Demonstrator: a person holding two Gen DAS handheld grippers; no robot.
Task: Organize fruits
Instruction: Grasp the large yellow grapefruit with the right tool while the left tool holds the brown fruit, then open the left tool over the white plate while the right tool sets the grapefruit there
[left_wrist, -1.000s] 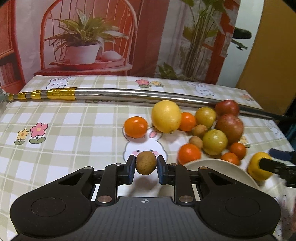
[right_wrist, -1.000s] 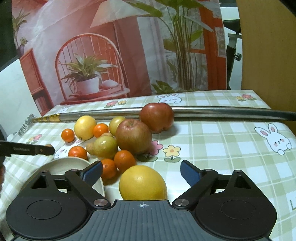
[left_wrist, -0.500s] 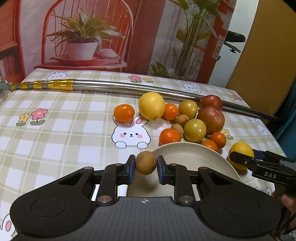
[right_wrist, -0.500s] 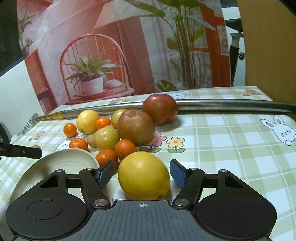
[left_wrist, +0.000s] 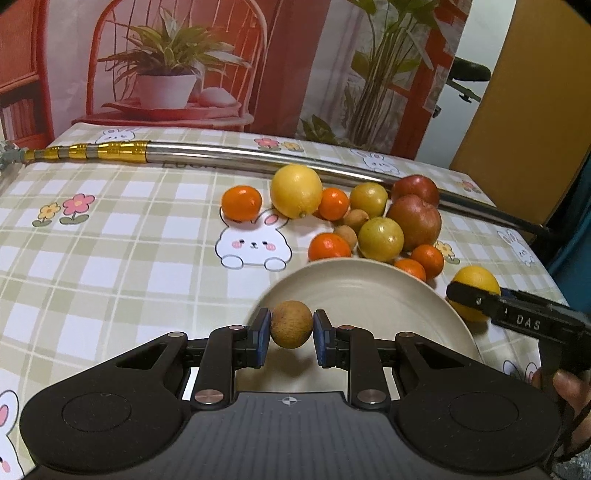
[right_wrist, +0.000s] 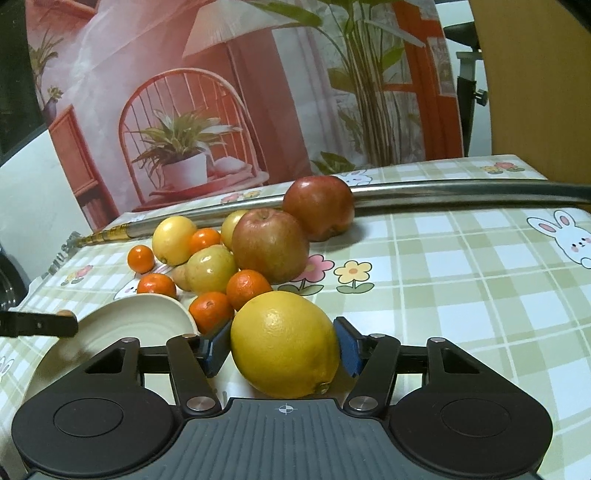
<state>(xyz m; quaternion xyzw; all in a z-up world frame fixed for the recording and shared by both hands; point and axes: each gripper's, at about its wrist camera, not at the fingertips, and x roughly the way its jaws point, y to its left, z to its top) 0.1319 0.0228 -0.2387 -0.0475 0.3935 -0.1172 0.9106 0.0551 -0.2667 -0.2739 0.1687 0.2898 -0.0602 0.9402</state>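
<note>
**Two fruits held at the plate's edges**

The left tool (left_wrist: 291, 330) is seen clamped on a small round brown fruit, probably a longan (left_wrist: 291, 324), both blue pads pressed against its sides. The fruit is held over the near left rim of the cream plate (left_wrist: 369, 288); its skin is dull, tan and slightly speckled. Whether it touches the plate cannot be told.

Beyond the plate, on the checked table (left_wrist: 110, 258), a cluster of fruit is gathered: small tangerines (left_wrist: 241, 202), a yellow lemon (left_wrist: 296, 190), two more brown longans (left_wrist: 355, 220), two greenish-yellow round fruits (left_wrist: 381, 239) and two red apples (left_wrist: 414, 221). A long metal rod (left_wrist: 221, 162) with a gold-banded end is laid across the far side of the table, behind the cluster.

To the right of the plate, the right tool (right_wrist: 282, 349) is closed about a large yellow lemon (right_wrist: 284, 341), the blue pads set against both flanks. The lemon's skin is pitted and glossy, with a small nub low on its near right side. It appears to rest on the table just beside the nearest tangerines.
</note>
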